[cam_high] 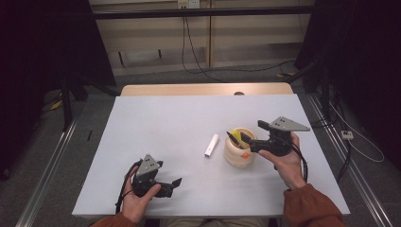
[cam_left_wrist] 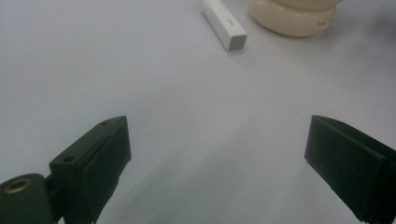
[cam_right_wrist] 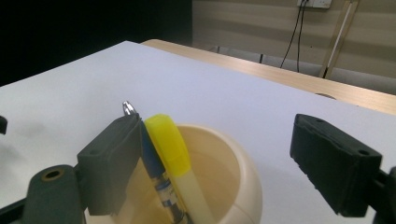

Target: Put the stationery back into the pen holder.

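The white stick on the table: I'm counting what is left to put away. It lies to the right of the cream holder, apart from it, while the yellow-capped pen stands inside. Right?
One thing is off: the white stick lies to the left of the cream holder, not the right, as the high view shows. It is apart from it, and the yellow-capped pen does stand inside.

Tabletop (cam_high: 156, 142): plain pale grey-white, with a light wood strip at its far edge. Cup (cam_high: 239, 156): cream. Marker (cam_right_wrist: 175, 156) in cup: bright yellow cap, pale cream barrel. Pen (cam_right_wrist: 161, 184): blue with silver tip. Stick (cam_high: 211, 145): white. Both grippers' jaws: black. Sleeves: rust orange.
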Motion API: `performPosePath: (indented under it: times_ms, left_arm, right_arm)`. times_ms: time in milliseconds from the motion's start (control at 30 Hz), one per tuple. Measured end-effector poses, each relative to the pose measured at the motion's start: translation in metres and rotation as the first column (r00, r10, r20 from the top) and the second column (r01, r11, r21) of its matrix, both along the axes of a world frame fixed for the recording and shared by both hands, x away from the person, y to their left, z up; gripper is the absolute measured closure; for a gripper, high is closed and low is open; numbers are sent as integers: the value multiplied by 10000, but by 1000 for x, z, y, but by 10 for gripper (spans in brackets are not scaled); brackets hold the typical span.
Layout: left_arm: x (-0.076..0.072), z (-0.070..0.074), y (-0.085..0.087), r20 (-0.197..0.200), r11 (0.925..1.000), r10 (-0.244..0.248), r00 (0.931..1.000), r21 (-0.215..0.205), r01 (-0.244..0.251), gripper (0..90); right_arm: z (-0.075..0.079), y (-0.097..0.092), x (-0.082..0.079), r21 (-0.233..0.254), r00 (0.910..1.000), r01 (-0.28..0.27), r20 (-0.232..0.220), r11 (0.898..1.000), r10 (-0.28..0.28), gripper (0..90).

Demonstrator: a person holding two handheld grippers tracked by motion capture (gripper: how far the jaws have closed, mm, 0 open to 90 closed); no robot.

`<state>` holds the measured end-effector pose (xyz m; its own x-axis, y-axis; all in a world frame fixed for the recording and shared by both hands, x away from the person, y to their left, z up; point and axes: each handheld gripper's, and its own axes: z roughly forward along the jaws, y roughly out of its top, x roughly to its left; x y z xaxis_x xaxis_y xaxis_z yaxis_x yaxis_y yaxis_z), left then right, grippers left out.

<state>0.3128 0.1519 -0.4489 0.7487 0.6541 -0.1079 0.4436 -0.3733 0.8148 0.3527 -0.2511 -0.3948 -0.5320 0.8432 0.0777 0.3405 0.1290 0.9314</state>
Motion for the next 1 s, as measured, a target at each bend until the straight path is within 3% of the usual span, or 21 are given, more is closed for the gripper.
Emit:
performPosePath:
  times_ms: [467, 733, 1000]
  left_arm:
    - [0, 0, 0, 18, 10000, 14, 10000, 15, -14, 70]
    - [1, 0, 2, 57, 9997, 255, 9997, 51, -255, 69]
    - [2, 4, 6, 49, 9988, 484, 9988, -86, -484, 52]
  right_arm:
    - [-4, -19, -40, -330, 9992, 113, -383, 9994, -125, 114]
    - [-24, -29, -52, -584, 9956, 279, -872, 9979, -329, 105]
    - [-31, -29, -63, -865, 9955, 166, -910, 9961, -245, 102]
